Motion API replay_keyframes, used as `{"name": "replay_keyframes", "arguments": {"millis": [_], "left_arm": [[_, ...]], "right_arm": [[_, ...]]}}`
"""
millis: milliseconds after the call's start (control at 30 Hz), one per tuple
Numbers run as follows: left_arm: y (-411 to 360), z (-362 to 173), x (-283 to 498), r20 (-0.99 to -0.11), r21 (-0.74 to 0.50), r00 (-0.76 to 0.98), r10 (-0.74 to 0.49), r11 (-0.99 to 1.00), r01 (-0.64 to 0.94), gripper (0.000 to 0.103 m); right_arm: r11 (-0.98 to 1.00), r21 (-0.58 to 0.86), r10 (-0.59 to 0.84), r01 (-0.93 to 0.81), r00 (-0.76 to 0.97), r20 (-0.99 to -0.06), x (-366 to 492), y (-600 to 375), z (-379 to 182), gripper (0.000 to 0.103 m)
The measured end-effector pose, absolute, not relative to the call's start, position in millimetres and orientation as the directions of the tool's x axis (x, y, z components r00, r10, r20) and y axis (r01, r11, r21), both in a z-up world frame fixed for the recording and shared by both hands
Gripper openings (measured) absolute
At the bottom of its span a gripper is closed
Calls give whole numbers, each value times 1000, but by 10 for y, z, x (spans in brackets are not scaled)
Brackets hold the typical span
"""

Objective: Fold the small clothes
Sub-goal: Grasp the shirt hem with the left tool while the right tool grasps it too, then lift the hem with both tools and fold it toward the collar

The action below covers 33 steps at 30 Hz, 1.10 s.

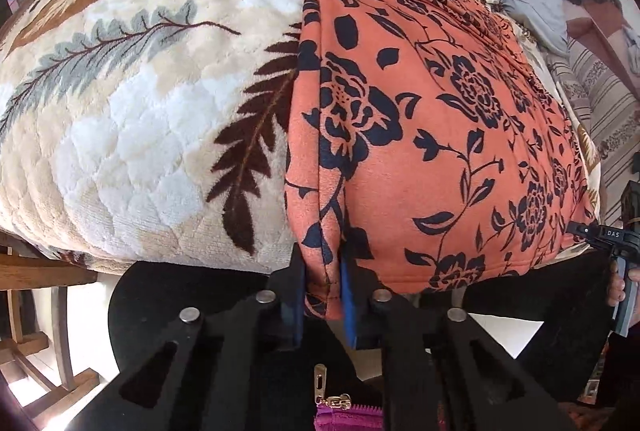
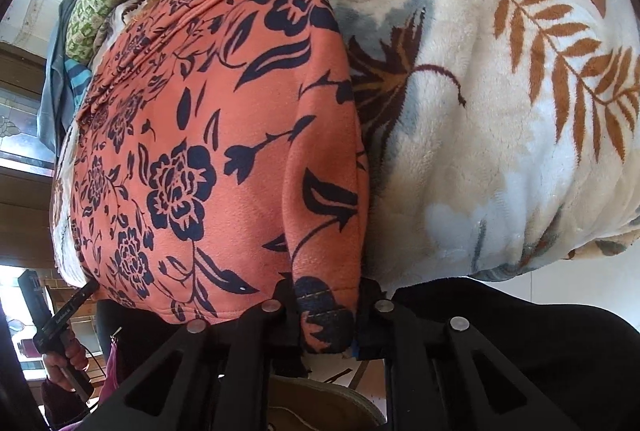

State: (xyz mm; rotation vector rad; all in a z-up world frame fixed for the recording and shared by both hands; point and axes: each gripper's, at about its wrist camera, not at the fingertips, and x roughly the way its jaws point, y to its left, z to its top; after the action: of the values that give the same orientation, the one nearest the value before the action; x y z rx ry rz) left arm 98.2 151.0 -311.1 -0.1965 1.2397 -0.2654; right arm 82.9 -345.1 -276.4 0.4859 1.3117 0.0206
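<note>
**Both near corners pinched, fold not yet made**

I am looking at the orange fleece garment with a dark navy flower print [image 1: 420, 119], lying lengthwise on the cream plush blanket with leaf patterns [image 1: 132, 103], its hem hanging over the near edge. My left gripper [image 1: 324, 295] is clamping the near left corner, and my right gripper [image 2: 326, 323] is clamping the near right corner, cloth pressed between the pads of each. I am judging the sides already turned in, since doubled edges show; the lengthwise fold is still waiting. The letters "DAS" are showing on the right gripper in the left view; other markings are too blurred to read.
</note>
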Motion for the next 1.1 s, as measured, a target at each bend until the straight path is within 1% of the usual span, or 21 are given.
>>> {"name": "replay_keyframes", "arguments": {"millis": [67,133,300,367,433,500,567,733,833,967,1100], "left_arm": [[1494,-3072,982,-900,-295,303,-313,950,105,12],[1485,-3017,1008,-888,-322,309,-341,940,112,11],[1534,-2639,1063,-806,-424,375,-458,889,175,10],[1571,-2446,1137,-762,-474,400,-509,860,190,10],[1621,-2266,1237,-724,-508,427,-542,837,201,10],[1657,-2113,1373,-700,-518,454,-551,830,209,10],[1705,-1985,1537,-683,-527,474,-555,824,206,10],[1803,-1726,2118,-671,-513,512,-537,834,203,10],[1784,-1655,2634,-677,-513,511,-529,838,187,10],[1707,-1611,3432,-699,-499,518,-493,855,141,10],[1602,-1635,4214,-714,-500,527,-462,863,80,10]], "right_arm": [[899,368,299,236,281,-912,813,-3430,-2685,9],[881,421,349,217,303,-887,791,-3433,-2576,9],[805,569,475,168,392,-788,779,-3525,-2227,9],[747,649,541,144,436,-719,832,-3575,-2089,9],[671,733,604,108,493,-626,903,-3629,-1947,9],[618,782,634,79,538,-555,979,-3704,-1819,9],[590,805,635,69,575,-515,1108,-3777,-1721,9],[536,839,615,90,640,-462,1618,-3937,-1614,9],[527,842,595,110,660,-459,2008,-4136,-1553,9],[517,844,564,147,683,-464,2749,-4326,-1577,9],[474,860,549,188,700,-456,3591,-4450,-1738,9]]}}
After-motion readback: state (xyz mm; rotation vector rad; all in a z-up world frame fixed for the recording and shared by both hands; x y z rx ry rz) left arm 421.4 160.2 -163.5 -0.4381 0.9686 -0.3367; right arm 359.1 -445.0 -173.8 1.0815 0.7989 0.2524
